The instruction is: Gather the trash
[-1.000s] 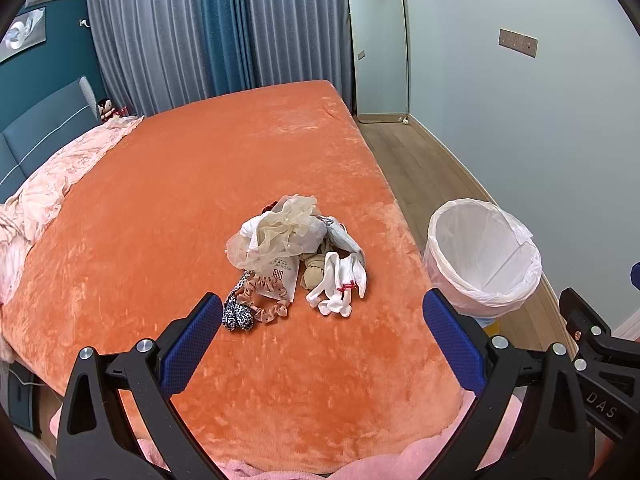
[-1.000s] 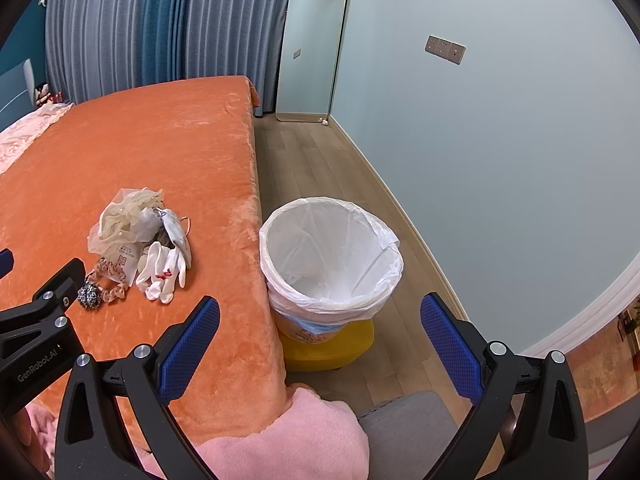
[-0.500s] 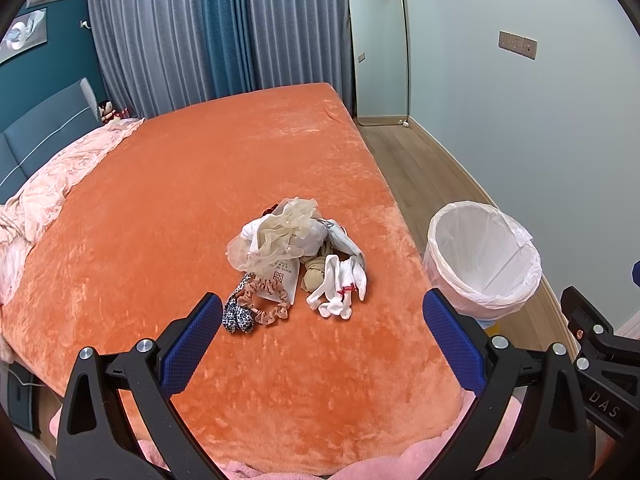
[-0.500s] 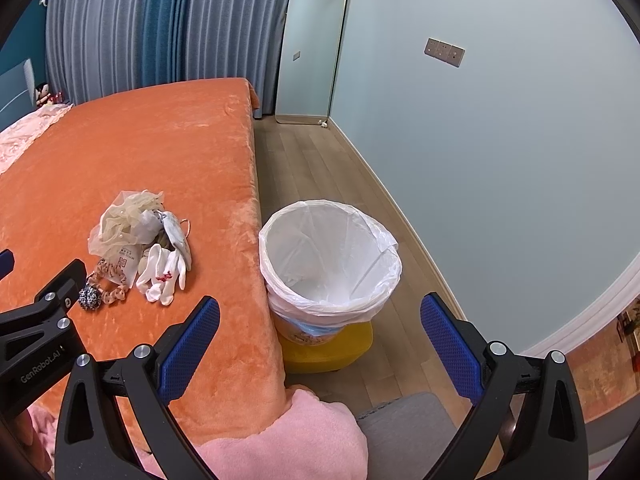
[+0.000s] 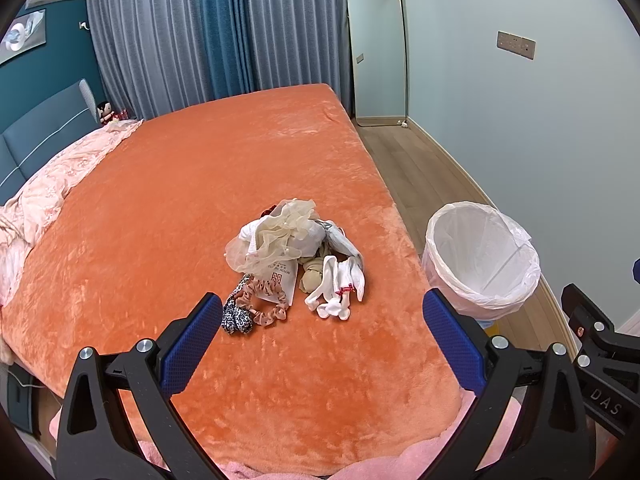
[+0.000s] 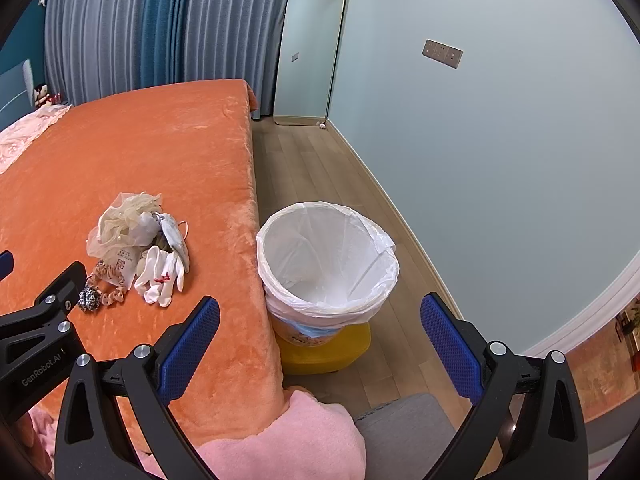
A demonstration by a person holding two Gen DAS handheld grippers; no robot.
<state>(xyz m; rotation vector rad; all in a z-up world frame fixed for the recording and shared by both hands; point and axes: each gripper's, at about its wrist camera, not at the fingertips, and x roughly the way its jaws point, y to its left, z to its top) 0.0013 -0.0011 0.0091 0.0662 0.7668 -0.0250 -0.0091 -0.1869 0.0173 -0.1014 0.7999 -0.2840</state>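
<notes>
A small heap of trash (image 5: 292,256) lies on the orange bed (image 5: 200,184): cream netting (image 5: 280,236), white socks (image 5: 338,284), a paper packet, a pink scrunchie (image 5: 264,302) and a leopard scrunchie (image 5: 236,318). The same heap (image 6: 136,248) shows at the left of the right wrist view. A white-lined trash bin (image 6: 326,262) stands on the floor beside the bed, also at the right of the left wrist view (image 5: 480,260). My left gripper (image 5: 322,344) is open, short of the heap. My right gripper (image 6: 320,344) is open above the bin's near side. Both hold nothing.
The bin sits on a yellow base (image 6: 324,350). A mirror (image 5: 378,52) leans on the far wall beside grey and blue curtains (image 5: 216,36). Pink bedding (image 5: 56,172) covers the bed's head end. Pink fabric and a grey cushion (image 6: 400,432) lie near me. Wooden floor (image 6: 316,168) runs along the wall.
Both views have drifted very slightly; the heap and the bin lie as before. Both grippers stay open.
</notes>
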